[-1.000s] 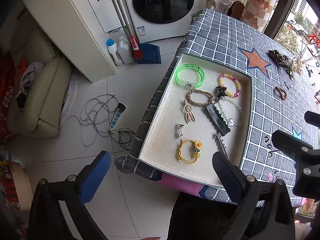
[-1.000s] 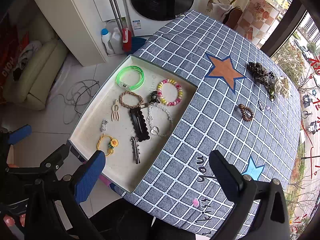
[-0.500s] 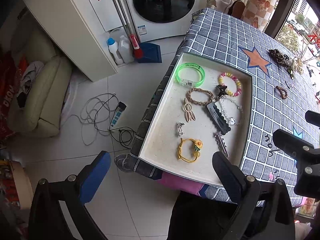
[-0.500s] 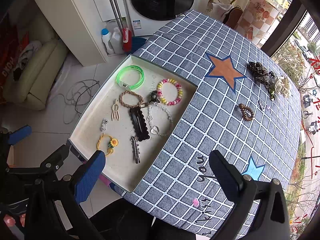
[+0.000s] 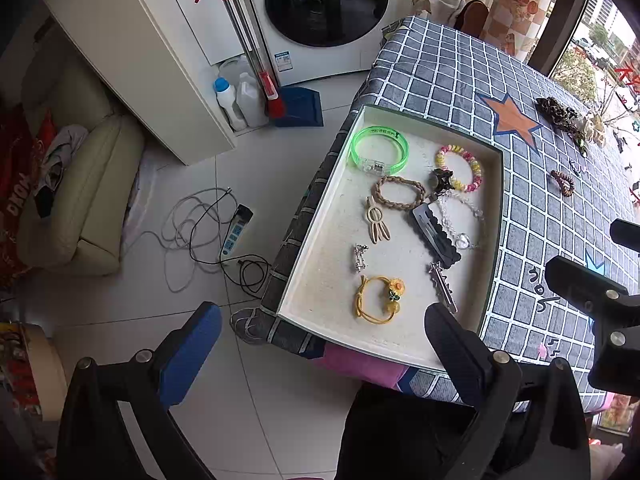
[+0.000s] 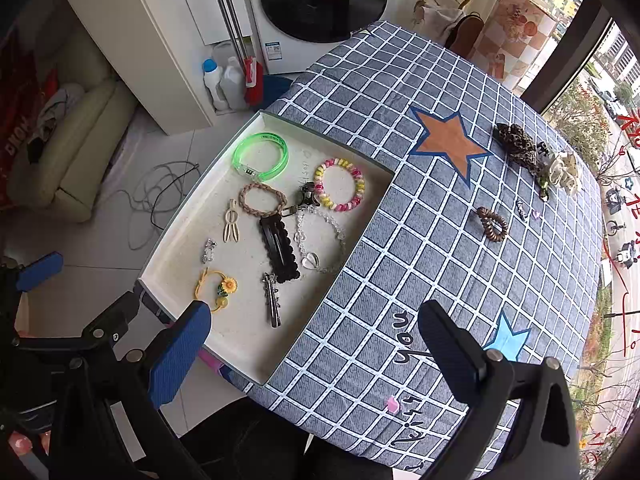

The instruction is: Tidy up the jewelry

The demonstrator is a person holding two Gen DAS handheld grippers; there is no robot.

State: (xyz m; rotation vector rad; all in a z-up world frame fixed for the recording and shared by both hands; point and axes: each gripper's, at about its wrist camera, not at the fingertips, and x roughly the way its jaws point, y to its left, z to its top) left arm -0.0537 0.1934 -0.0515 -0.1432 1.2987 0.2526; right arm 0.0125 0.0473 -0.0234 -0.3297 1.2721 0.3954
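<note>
A shallow white tray (image 6: 168, 256) (image 5: 312, 240) sits at the table's left corner. In it lie a green bangle (image 6: 261, 156), a pink and yellow bead bracelet (image 6: 339, 184), a braided band (image 6: 262, 199), a black hair clip (image 6: 279, 248), a crystal heart chain (image 6: 320, 240), a yellow flower tie (image 6: 218, 286) and a silver clip (image 6: 271, 298). Loose on the cloth are a brown coil tie (image 6: 492, 224), a leopard scrunchie (image 6: 518, 144) and a white scrunchie (image 6: 564, 168). My left gripper (image 5: 320, 344) and right gripper (image 6: 316, 348) hang open above the near edge, holding nothing.
The table wears a blue checked cloth (image 6: 420, 260) with star prints. A washing machine (image 5: 324, 4), white cabinet (image 5: 152, 64), mop (image 5: 248, 52) and bottles (image 5: 230, 100) stand beyond. Cables and a power strip (image 5: 236, 232) lie on the tiled floor, a cream sofa (image 5: 76, 192) at left.
</note>
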